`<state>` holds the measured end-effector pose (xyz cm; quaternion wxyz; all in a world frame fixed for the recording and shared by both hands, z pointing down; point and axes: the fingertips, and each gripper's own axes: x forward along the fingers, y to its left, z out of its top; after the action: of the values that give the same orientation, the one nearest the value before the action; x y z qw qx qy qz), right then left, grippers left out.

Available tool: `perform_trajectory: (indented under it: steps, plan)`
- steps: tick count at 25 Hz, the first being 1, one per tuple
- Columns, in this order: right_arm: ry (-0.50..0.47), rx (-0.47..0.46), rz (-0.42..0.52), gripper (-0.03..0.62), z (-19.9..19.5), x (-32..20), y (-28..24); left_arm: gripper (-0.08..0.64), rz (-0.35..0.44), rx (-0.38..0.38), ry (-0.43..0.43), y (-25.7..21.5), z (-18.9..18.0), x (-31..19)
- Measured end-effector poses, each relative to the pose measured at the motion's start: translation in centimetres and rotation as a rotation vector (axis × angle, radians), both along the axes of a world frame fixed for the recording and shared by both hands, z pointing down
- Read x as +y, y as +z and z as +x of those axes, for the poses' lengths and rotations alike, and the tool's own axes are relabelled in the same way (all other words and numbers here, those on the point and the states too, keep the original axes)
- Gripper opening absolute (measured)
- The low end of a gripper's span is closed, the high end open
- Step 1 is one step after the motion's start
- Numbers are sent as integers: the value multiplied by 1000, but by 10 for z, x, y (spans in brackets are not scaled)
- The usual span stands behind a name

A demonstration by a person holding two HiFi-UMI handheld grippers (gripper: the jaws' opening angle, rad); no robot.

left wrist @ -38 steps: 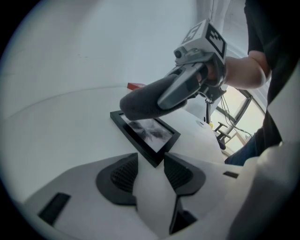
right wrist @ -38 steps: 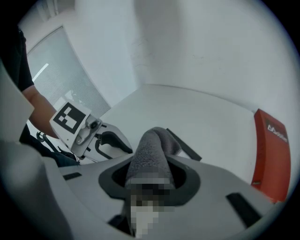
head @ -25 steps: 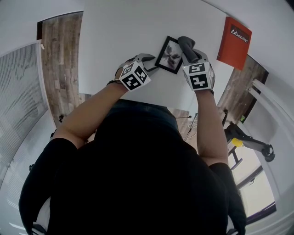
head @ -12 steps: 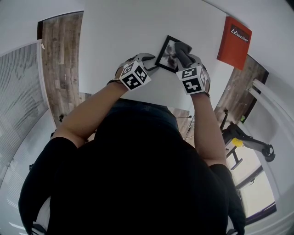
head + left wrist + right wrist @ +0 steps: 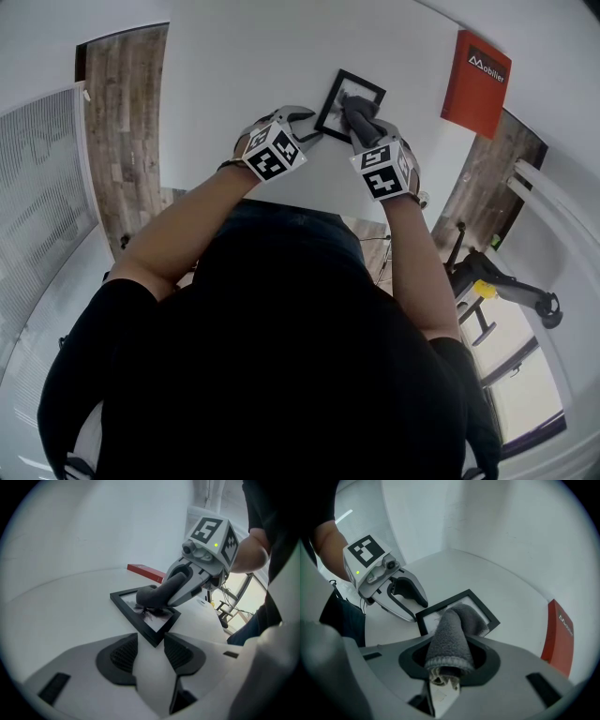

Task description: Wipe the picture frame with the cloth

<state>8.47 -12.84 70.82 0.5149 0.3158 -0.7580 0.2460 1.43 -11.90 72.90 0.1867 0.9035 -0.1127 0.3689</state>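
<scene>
Black rectangular picture frame (image 5: pixel 329 109) (image 5: pixel 132 617) (image 5: pixel 442 604) lay flat on the white counter (image 5: pixel 244 56), straight ahead of the person and between the two claws. It sat skewed. In the head view its long axis ran away from the person, with the far end leaning right. One near corner pointed straight at the left claw (image 5: pixel 311 129) (image 5: pixel 151 639).

The left claw's jaws were spread, with bare counter showing between the pads. The frame's corner sat right at the gap between the tips. Could not tell whether either tip pressed on it.

The right claw (image 5: pixel 361 128) (image 5: pixel 449 645) pointed steeply down and pinched a dark grey fleece cloth (image 5: pixel 358 112) (image 5: pixel 157 595) (image 5: pixel 449 637), which was rolled into a thick tube. The roll's long axis ran along the jaws. Its free end was down on the picture inside the frame, covering the middle of it.

A flat red booklet (image 5: pixel 478 84) (image 5: pixel 146 571) (image 5: pixel 557 639) with white print lay on the counter beyond the frame to the right, well apart from it.
</scene>
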Motion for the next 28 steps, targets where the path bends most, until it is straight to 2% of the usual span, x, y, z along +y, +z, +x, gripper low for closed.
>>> perform_trajectory:
  steps: [10, 28]
  plan:
    - [21, -59, -63, 112, -11, 29, 0, 183, 21, -1, 0, 0, -1, 1]
    - [29, -91, -81, 112, -13, 48, -3, 184, 42, -5, -4, 1, 2, 2]
